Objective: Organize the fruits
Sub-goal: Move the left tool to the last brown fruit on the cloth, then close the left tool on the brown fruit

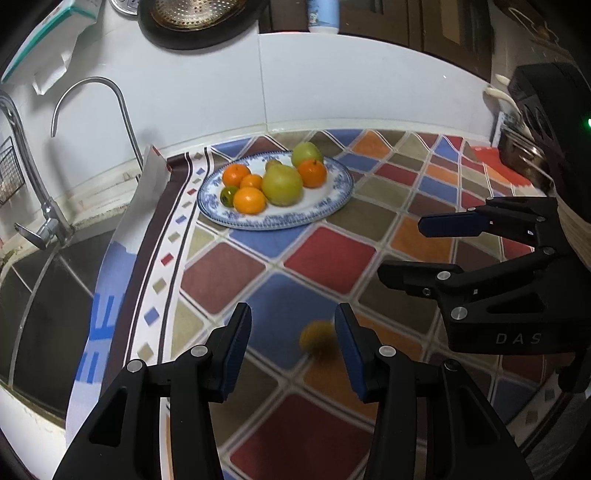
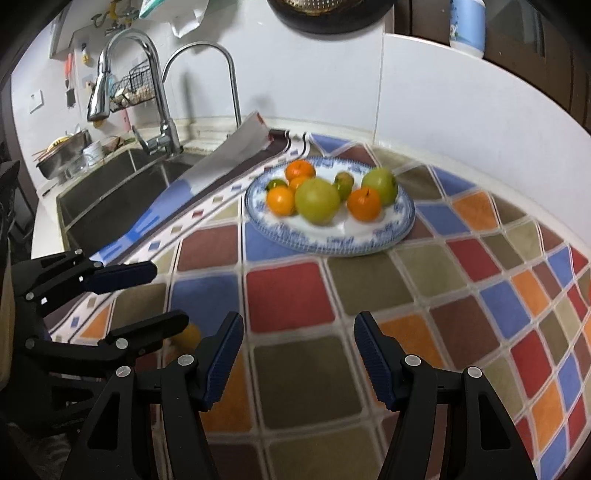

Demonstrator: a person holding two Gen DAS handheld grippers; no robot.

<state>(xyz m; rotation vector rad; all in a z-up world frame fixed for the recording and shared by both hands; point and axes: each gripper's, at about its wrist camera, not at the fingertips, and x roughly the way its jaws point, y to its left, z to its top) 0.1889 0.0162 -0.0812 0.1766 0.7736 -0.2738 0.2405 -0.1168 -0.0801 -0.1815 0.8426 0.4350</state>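
A small yellowish fruit (image 1: pixel 317 338) lies on the cloth, smeared by motion blur, so its kind cannot be told. It sits between the spread fingers of the left gripper (image 1: pixel 293 347), close to the right-hand finger; whether they touch is unclear. In the right wrist view only an orange-yellow sliver of it (image 2: pixel 188 334) shows behind the left gripper's lower finger. Both grippers are wide open and hold nothing. The right gripper (image 2: pixel 299 354) hovers over bare cloth.

At 12 o'clock from the left gripper, well apart, stands an oval blue-and-white plate (image 1: pixel 332 205). On it lie several oranges (image 1: pixel 250 200), two larger green fruits (image 1: pixel 282 184) and a small dark green one (image 1: pixel 228 195); another small fruit is half hidden behind them.

The surface is a tablecloth (image 1: pixel 328 254) of coloured diamond patches, its edge folded up near the sink (image 2: pixel 110 192) at 10 o'clock. Two curved taps (image 2: pixel 221 70) rise behind it. White wall tiles (image 1: pixel 369 81) back the counter. A dark round pan (image 1: pixel 199 18) is cut off by the top edge.
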